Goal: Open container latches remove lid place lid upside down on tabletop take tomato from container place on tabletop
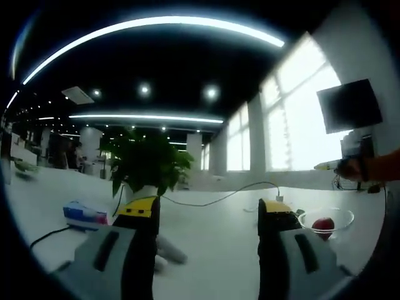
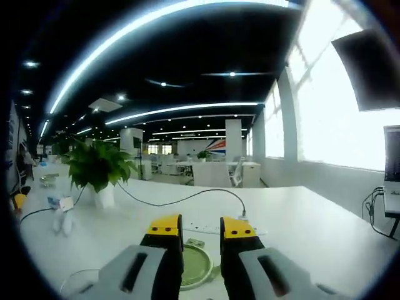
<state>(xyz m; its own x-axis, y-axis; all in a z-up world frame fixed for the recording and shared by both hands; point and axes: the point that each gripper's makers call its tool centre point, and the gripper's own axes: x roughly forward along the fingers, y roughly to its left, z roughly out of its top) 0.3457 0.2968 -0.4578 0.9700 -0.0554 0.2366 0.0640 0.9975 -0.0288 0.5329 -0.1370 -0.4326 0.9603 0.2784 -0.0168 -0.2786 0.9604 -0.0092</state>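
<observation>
In the left gripper view my left tongs (image 1: 209, 219) stand wide open with nothing between the jaws, held above the white bench (image 1: 212, 240). Just right of the right jaw sits a clear bowl (image 1: 326, 220), lid off, mouth up, with the tomato (image 1: 323, 225) inside it; the tomato is round, so I can give it no long axis, and I cannot make out which way its stem faces. The bowl's near rim is partly cut off by the jaw. Beyond the left jaw stands a potted plant (image 1: 148, 164), and left of that jaw lies a blue and pink pack (image 1: 84, 214). A cable (image 1: 219, 197) runs across the bench between the jaws, further off. Something pale lies on the bench just inside the left jaw; I cannot tell what it is. At the far right a hand (image 1: 355, 167) comes in, holding something I cannot identify.

In the right gripper view my right tongs (image 2: 200, 230) are open by a narrow gap, gripping nothing. The green lid (image 2: 197, 262) lies flat on the bench (image 2: 300, 231) below the jaws, largely hidden by them, so I cannot tell which face is up. A power strip (image 2: 209, 230) lies just beyond the jaw tips. The plant (image 2: 97, 165) stands far left.
</observation>
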